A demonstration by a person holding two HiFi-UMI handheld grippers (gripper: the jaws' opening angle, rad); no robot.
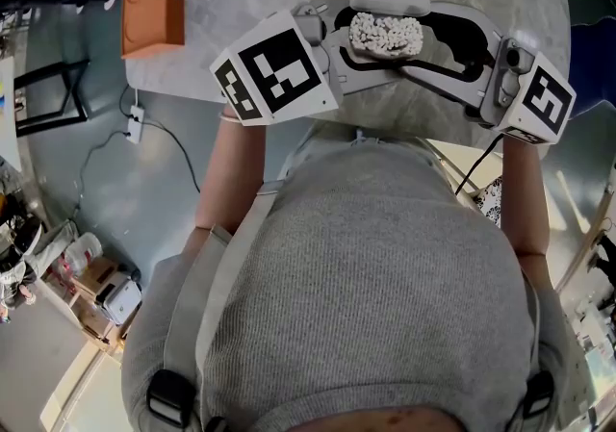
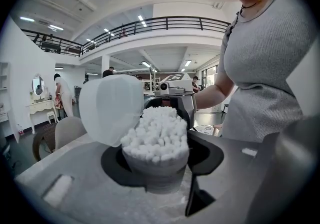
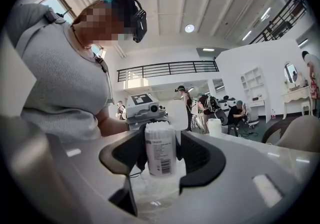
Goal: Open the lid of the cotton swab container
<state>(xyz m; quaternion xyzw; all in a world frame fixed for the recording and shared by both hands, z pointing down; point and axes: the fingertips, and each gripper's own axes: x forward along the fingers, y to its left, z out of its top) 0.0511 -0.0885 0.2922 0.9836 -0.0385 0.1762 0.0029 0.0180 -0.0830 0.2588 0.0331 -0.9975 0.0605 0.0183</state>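
**Item:** cotton swab container (image 2: 156, 170), round, upright, raised above the marble tabletop (image 1: 241, 31).

**Contents:** cotton swabs (image 2: 157, 130), packed full with heads up, none spilled.

**Lid:** the lid (image 2: 112, 108) is translucent, hinged at the far rim and flipped fully back. The opening step looks complete.

**Left tongs** (image 2: 160, 155): clamped on the container's sides.

**Right tongs** (image 3: 161, 157): wide, flanking the labelled wall and apparently not pressing it.

**Handling:** keep the left grip level. Draw the right tongs straight back, clear of the lid, so it neither snaps shut nor tips the swabs.
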